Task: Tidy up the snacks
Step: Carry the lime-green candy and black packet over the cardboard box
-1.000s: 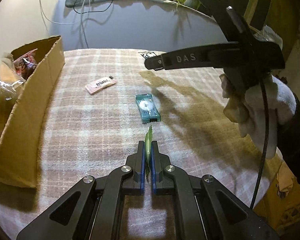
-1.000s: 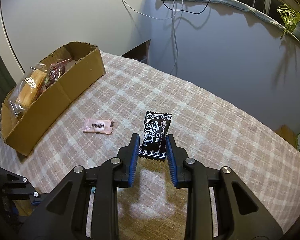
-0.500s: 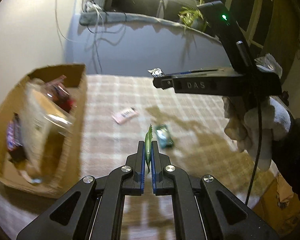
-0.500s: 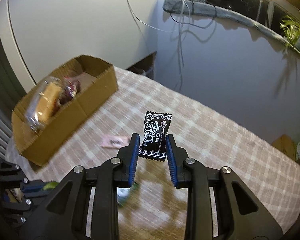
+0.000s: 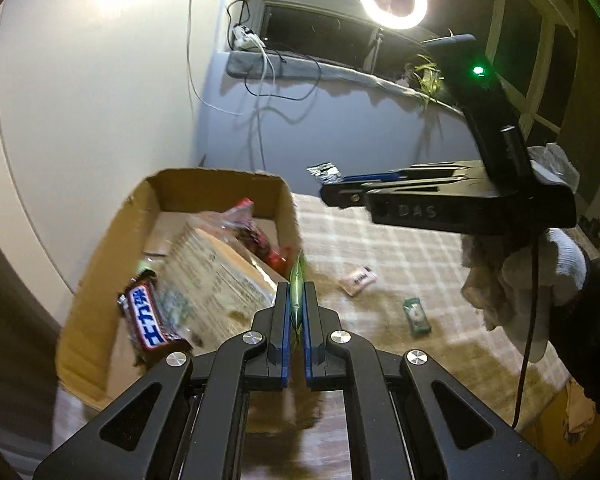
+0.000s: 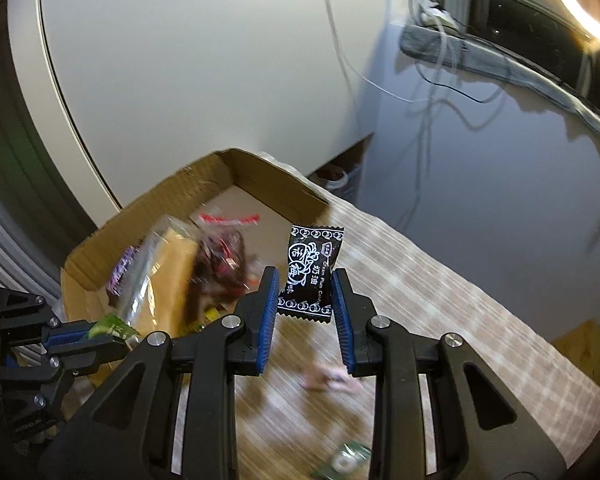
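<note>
Jaws clamped on both sides: left gripper [image 5: 296,308] pinches a green wrapper [image 5: 298,280], right gripper [image 6: 305,292] grips the black plum candy [image 6: 310,274], cardboard box [image 6: 260,176] at frame centre-left.

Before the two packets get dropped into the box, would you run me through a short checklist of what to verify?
1. Left gripper shut on green packet: ok.
2. Right gripper shut on black candy packet: ok.
3. Cardboard box open with room inside: ok.
4. Packets directly above the box opening: cannot tell.
5. Table cleared of snacks: not ok; pink packet and teal packet remain on the tablecloth.
</note>
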The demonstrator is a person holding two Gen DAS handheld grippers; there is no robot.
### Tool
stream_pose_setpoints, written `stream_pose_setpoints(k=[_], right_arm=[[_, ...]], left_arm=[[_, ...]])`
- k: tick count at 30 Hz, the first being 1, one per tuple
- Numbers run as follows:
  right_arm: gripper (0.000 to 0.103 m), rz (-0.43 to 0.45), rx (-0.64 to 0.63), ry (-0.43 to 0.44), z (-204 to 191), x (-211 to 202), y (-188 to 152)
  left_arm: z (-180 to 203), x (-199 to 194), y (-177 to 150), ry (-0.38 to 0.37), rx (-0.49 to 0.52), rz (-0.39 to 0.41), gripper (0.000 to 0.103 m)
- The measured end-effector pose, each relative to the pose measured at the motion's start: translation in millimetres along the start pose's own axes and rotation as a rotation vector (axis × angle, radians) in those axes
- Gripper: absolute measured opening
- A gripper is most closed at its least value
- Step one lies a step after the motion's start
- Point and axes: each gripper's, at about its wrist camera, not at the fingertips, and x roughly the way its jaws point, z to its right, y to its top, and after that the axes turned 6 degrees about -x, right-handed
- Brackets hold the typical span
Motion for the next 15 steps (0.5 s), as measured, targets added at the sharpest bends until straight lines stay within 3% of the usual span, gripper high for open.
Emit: stream_pose_setpoints(k=[6,15], right_arm=[[0.028,-0.001,-0.029,0.027,-21.6,19.3,22.5],[0.028,-0.031,-0.039,0.049,-29.2,45.4,31.6]], left_arm=[[-13.0,-3.8,10.4,-0.049,-0.049,0.005,0.004],[-30.9,2.3,15.4,-0.001,-0.072,0.018,0.004]])
